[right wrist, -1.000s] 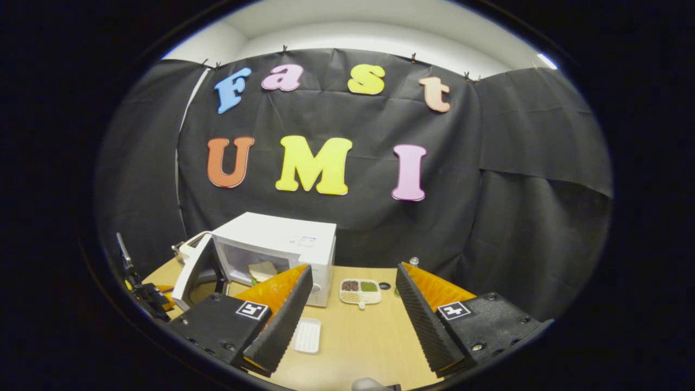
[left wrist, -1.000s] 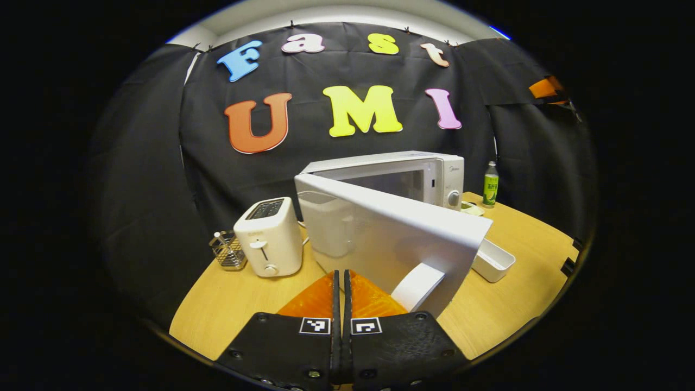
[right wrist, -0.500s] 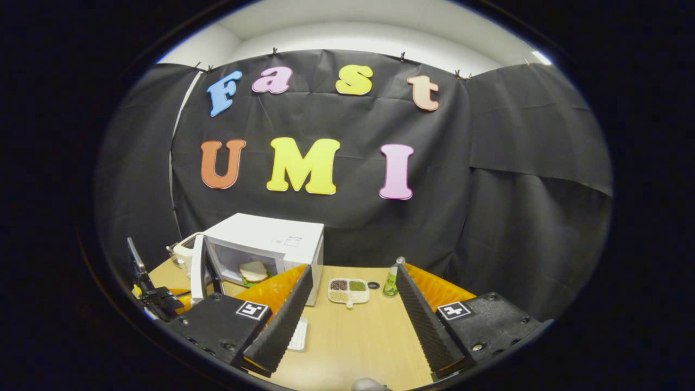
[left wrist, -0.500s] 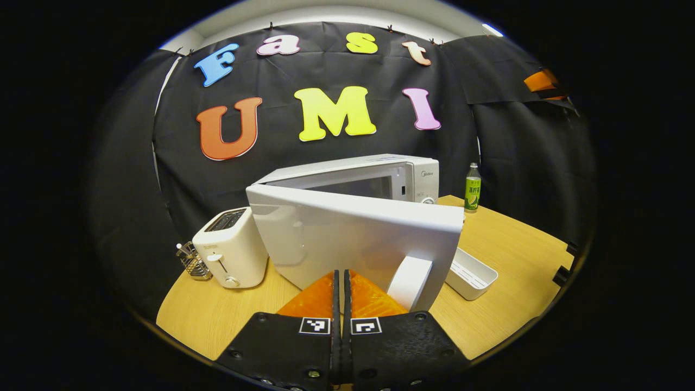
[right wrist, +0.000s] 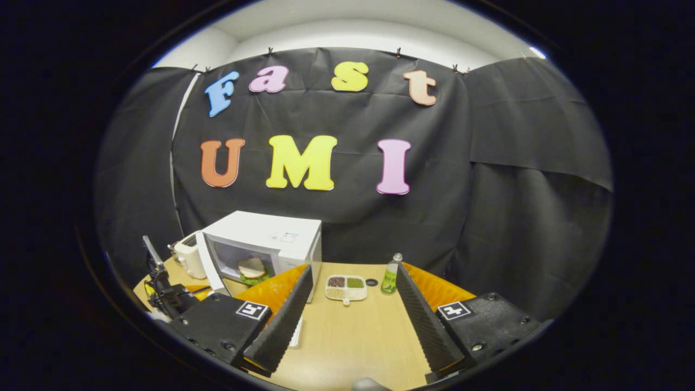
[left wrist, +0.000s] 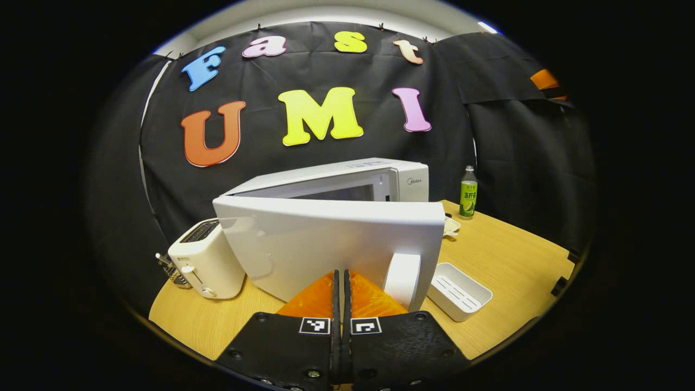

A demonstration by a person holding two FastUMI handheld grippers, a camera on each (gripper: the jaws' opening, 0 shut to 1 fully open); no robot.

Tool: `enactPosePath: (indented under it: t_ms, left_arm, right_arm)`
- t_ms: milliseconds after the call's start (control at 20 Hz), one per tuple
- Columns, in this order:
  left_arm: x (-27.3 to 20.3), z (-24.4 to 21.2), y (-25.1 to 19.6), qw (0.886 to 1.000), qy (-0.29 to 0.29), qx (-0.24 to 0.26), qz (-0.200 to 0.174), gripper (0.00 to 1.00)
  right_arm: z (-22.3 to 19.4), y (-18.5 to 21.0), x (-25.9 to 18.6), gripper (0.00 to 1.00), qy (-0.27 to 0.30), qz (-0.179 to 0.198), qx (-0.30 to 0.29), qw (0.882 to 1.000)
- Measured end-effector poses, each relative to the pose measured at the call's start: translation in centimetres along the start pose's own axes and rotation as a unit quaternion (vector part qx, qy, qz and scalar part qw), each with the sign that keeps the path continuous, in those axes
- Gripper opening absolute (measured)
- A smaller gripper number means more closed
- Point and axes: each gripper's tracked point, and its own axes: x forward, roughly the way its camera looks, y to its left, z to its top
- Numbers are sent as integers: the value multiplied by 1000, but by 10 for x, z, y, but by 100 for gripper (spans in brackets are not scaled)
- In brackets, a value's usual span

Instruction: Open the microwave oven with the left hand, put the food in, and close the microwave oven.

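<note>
- We are seeing one microwave oven [left wrist: 353, 179] standing on the wooden bench [left wrist: 505, 255], its long side running across the left gripper view and its open front facing toward us.
- We are looking at its door [left wrist: 331, 244] standing partly open, hinged on the left and swung out toward the camera, with a white handle [left wrist: 402, 279] upright near its right edge.
- Our left tongs [left wrist: 340, 282] are clenched, the two fingers lying together with nothing between them, their tips right at the lower edge of the door, just left of the handle; we cannot tell whether they are touching it.
- In the right gripper view we are seeing the food, one sandwich [right wrist: 251, 267] with green leaves under it, lying inside the oven's chamber behind the half-open door.
- Our right tongs [right wrist: 350, 304] are hanging released, fingers wide apart and gripping nothing, well back from the oven above the bench.
- We are counting one white toaster [left wrist: 203, 260] left of the oven, with one small wire basket [left wrist: 171, 271] behind it.
- One white tray [left wrist: 459, 282] is lying on the bench just right of the door.
- One green bottle [left wrist: 468, 193] is standing upright near the back wall, right of the oven.
- One divided dish [right wrist: 346, 287] with three fillings is lying between the oven and the bottle in the right gripper view.
</note>
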Motion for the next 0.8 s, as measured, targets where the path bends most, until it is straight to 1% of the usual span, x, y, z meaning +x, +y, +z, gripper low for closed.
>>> enactPosePath:
  t_ms: [300, 550, 800]
  left_arm:
    - [26, 8, -17, 1000, -1, -5, 1, 0]
    - [56, 14, -30, 1000, -1, 1, -1, 0]
    - [85, 21, -42, 1000, 1, -7, 2, 0]
  right_arm:
    - [-10, -16, 6, 98, 15, 5, 0, 1000]
    - [-11, -26, 8, 98, 20, 5, 14, 1000]
    - [-12, -33, 19, 98, 25, 3, 16, 1000]
